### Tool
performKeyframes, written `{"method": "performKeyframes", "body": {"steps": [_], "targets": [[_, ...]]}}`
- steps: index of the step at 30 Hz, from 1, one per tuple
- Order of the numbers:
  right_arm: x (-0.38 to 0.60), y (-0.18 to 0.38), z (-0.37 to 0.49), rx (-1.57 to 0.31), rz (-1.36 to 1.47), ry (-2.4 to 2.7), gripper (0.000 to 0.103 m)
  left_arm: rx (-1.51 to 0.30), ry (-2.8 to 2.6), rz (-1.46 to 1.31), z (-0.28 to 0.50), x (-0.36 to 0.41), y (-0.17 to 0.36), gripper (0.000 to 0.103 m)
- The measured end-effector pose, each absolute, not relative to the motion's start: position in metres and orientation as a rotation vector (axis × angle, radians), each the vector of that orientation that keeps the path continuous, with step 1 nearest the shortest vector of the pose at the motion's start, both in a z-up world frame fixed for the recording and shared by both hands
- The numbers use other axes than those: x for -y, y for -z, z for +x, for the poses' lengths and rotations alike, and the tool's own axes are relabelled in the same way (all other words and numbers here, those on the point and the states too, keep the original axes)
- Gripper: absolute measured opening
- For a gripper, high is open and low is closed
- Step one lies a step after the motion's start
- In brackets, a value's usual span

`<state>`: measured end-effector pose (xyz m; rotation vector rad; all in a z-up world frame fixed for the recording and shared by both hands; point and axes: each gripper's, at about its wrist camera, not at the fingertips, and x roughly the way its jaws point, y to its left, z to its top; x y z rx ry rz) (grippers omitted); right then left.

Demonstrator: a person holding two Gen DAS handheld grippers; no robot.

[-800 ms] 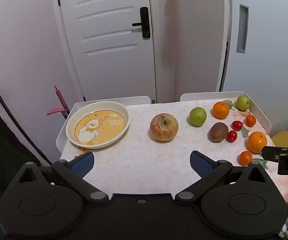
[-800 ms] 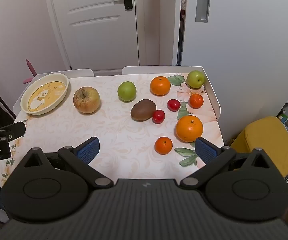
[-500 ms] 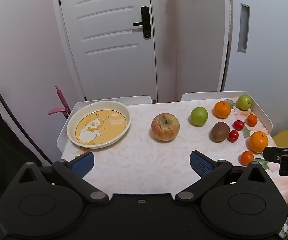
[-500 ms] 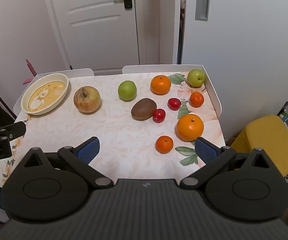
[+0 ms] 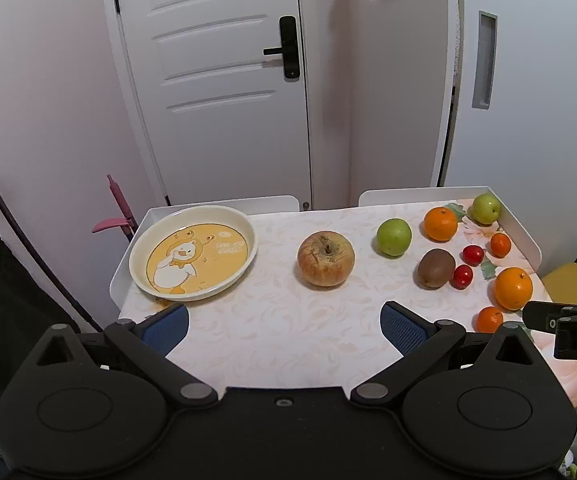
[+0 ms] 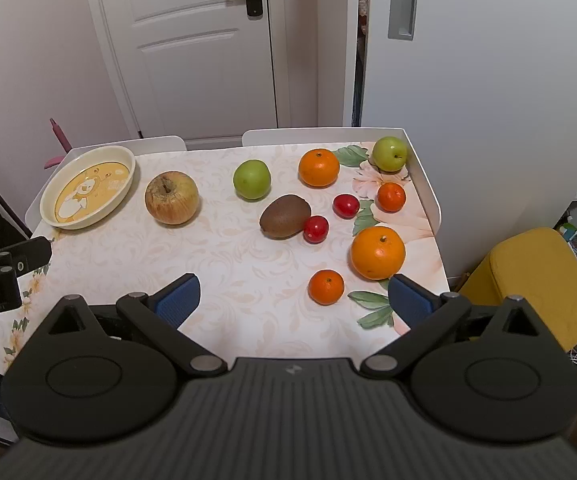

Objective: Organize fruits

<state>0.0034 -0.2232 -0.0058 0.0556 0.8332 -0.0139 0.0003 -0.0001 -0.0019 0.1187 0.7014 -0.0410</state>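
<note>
Little has changed over the last moments: both views have only drifted slightly and no fruit has moved, so the sorting has not begun. The left gripper point(image 5: 284, 322) and right gripper point(image 6: 294, 294) both gape fully open, holding nothing (each hovers over the near edge). The glossy ceramic plate point(image 5: 244, 258) sits empty at the tabletop's point(image 5: 272, 332) far-left corner. A wrinkled apple point(image 5: 325, 258) lies mid-tabletop; the fuzzy kiwi point(image 6: 285, 216), smooth oranges and 2 tomatoes crowd the right edge.

Glossy fruit, matt desk cover

Plate point(image 5: 192, 254) glazed and shiny; kiwi point(image 6: 285, 216) dull, fuzzy; tomatoes point(image 6: 315, 229) glossy; fingers point(image 6: 178, 295) ribbed blue rubber.
</note>
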Motion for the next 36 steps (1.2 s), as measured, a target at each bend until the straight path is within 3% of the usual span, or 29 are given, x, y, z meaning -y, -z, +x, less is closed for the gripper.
{"method": "performKeyframes", "body": {"steps": [36], "targets": [[0.2222,0.0082,0.0058,-0.831,0.061,0.019,0.103,-0.702,0.042,0.122,0.0029,0.0048,-0.0003,0.103]]}}
